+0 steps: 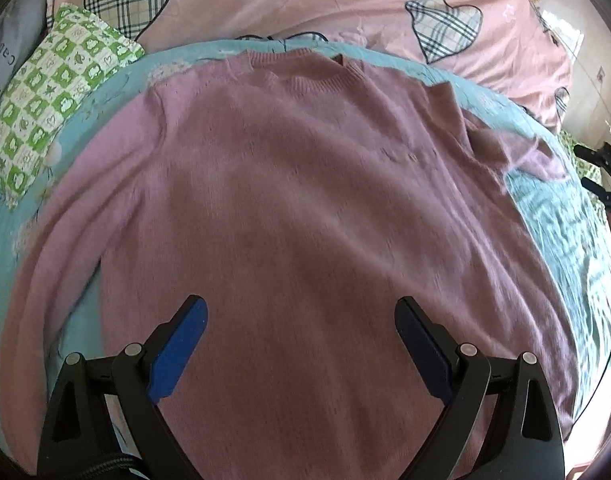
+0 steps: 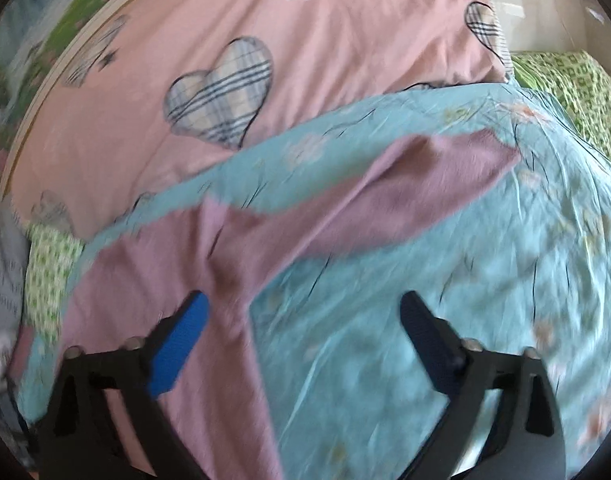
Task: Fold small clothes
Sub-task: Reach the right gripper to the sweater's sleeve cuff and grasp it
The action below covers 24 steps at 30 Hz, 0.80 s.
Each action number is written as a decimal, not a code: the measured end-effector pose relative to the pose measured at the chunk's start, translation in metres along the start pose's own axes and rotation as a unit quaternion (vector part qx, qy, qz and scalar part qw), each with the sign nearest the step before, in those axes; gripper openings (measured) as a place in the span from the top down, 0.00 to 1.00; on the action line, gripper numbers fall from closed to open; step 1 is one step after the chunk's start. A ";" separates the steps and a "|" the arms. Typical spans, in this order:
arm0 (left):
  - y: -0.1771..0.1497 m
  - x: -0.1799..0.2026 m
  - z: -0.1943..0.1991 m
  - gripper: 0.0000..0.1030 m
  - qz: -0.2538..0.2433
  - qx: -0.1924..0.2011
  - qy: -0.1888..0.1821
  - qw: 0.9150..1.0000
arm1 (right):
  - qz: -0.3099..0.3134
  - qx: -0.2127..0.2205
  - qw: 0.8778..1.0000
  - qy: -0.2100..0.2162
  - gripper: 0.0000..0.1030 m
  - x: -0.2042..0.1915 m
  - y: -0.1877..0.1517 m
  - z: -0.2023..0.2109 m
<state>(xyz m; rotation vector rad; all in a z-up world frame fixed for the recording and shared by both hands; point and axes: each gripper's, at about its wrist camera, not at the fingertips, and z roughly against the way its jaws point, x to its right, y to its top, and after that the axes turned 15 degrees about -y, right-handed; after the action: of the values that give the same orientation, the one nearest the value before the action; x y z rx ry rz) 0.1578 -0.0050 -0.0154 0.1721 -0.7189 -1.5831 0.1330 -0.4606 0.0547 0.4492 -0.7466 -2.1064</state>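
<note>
Both wrist cameras looked steeply down, close over the bed; they shared the pink sweater (image 1: 305, 200) and teal sheet (image 2: 425, 340).

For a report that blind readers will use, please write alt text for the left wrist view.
A pink knitted sweater lies spread flat, collar away from the camera, on a light blue sheet. The open left tongs are above its lower part, holding nothing. Behind are a green checked pillow and a pink cover with plaid hearts.
</note>
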 end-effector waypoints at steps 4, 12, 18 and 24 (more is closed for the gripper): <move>0.023 -0.010 -0.014 0.07 0.009 -0.001 0.007 1.000 | -0.044 -0.009 0.998 -0.035 0.27 0.013 0.054 -0.039; 0.043 -0.026 -0.040 0.07 0.028 -0.012 0.004 1.000 | -0.069 -0.088 0.984 -0.142 0.30 0.017 0.120 -0.138; 0.037 -0.034 -0.052 0.07 0.032 -0.026 -0.005 0.999 | -0.104 -0.091 0.977 -0.161 0.92 0.045 0.115 -0.157; 0.029 -0.037 -0.045 0.07 0.052 -0.022 -0.028 0.998 | -0.105 0.031 0.994 -0.001 0.94 0.012 0.101 -0.081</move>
<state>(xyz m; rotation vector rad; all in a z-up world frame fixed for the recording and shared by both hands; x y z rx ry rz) 0.2116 0.0153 -0.0468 0.0564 -0.7243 -1.5086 0.2305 -0.5463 0.0587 0.5811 -0.7971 -2.2834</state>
